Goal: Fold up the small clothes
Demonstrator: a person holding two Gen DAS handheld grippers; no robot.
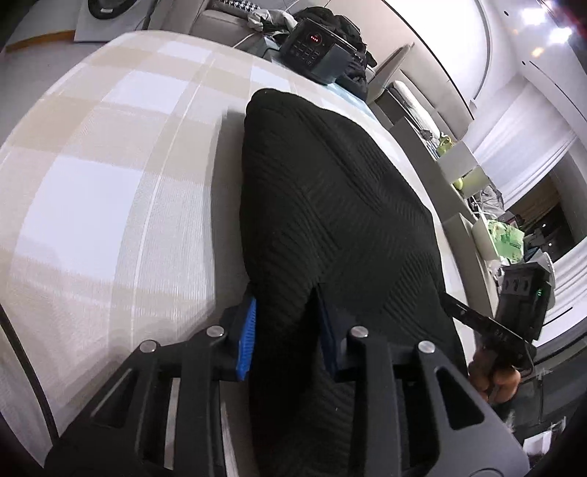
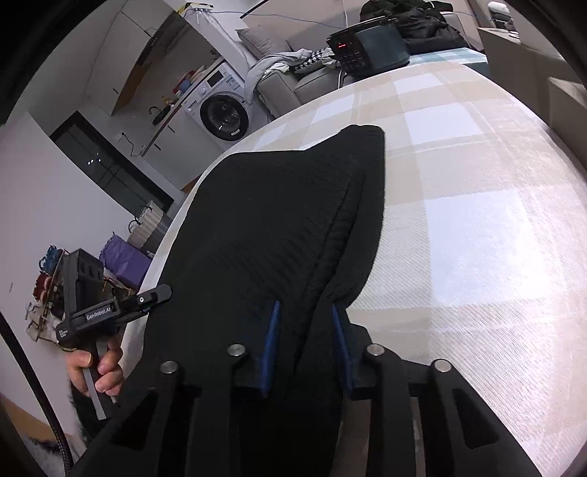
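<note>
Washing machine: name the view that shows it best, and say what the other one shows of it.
The right wrist view. There the washing machine stands whole behind the table, its round door and control panel clear. The left wrist view catches only a cropped piece at the top left edge, part of the door ring and front.

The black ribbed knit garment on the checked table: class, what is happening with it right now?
A person is working on the black ribbed knit garment with a hand-held tool in each hand. The left tool and the right tool each pinch the near edge of the fabric between blue pads. The cloth lies stretched away across the beige-and-white checked tablecloth, so a fold is being set up, not finished.
</note>
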